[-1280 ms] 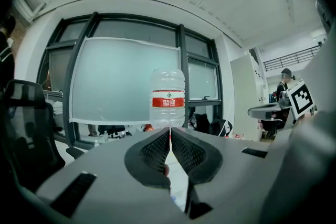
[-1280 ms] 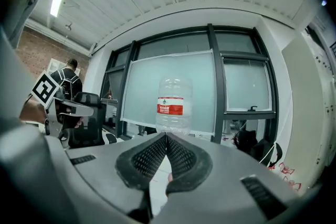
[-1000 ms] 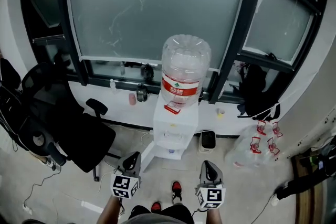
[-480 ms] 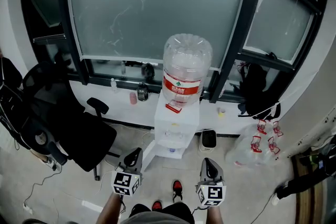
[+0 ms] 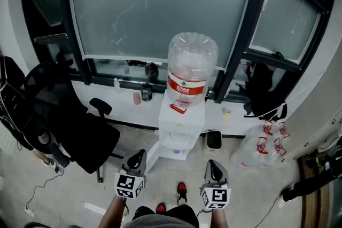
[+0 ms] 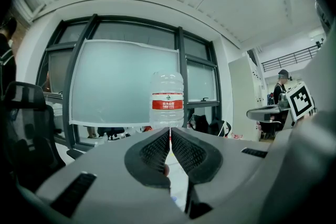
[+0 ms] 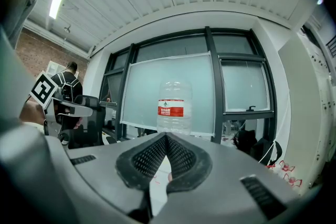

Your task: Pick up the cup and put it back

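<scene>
A white water dispenser (image 5: 178, 128) stands against the window wall with a big clear bottle (image 5: 192, 67) with a red label on top. A small pale thing (image 5: 176, 151) sits in the dispenser's lower recess, too small to tell if it is a cup. My left gripper (image 5: 140, 157) and right gripper (image 5: 211, 165) hover side by side near the view's bottom edge, short of the dispenser, both pointing at it. Both are shut with nothing held. The bottle (image 6: 167, 102) shows above the touching left gripper (image 6: 169, 129), and again as the bottle (image 7: 174, 106) above the right gripper (image 7: 166, 135).
A black office chair (image 5: 75, 123) stands left of the dispenser. A pink cup (image 5: 136, 99) and a dark jar (image 5: 146, 93) sit on the white sill (image 5: 123, 104). A clear bag (image 5: 262, 147) and a small black bin (image 5: 214, 141) lie to the right. The person's red shoes (image 5: 181, 192) show below.
The head view has drifted, so the dispenser sits slightly further right and lower in the frame. Both grippers stay shut and hold their places.
</scene>
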{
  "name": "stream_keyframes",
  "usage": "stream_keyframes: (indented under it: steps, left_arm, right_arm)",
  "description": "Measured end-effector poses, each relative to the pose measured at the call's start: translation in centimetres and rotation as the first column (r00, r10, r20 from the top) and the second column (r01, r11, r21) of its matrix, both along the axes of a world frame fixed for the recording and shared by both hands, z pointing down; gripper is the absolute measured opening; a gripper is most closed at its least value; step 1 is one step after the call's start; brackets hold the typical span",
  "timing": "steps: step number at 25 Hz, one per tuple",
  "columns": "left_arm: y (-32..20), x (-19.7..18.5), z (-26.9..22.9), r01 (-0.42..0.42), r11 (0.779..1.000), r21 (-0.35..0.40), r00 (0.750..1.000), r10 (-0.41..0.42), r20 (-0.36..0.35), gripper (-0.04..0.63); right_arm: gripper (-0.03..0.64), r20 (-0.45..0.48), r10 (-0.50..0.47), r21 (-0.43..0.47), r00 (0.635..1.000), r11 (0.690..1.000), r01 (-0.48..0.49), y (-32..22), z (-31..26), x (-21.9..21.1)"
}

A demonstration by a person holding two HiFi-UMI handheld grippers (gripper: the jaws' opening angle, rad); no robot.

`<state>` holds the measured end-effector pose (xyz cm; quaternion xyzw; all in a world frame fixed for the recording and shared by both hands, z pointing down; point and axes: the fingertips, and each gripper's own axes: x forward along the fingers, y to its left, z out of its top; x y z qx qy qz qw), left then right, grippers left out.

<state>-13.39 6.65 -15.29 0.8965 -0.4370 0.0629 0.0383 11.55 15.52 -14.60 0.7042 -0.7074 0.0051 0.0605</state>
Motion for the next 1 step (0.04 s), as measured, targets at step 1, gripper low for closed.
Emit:
stream_keyframes:
  steps: [1]
  left_arm:
    - [-0.06,-0.02,-0.02,0.0,1.0,0.0,1.0,0.0,0.0,0.029]
  right_arm:
    - [0.018,0.001,0.0,0.0,1.0,1.0,0.0,-0.07,-0.01,-0.04]
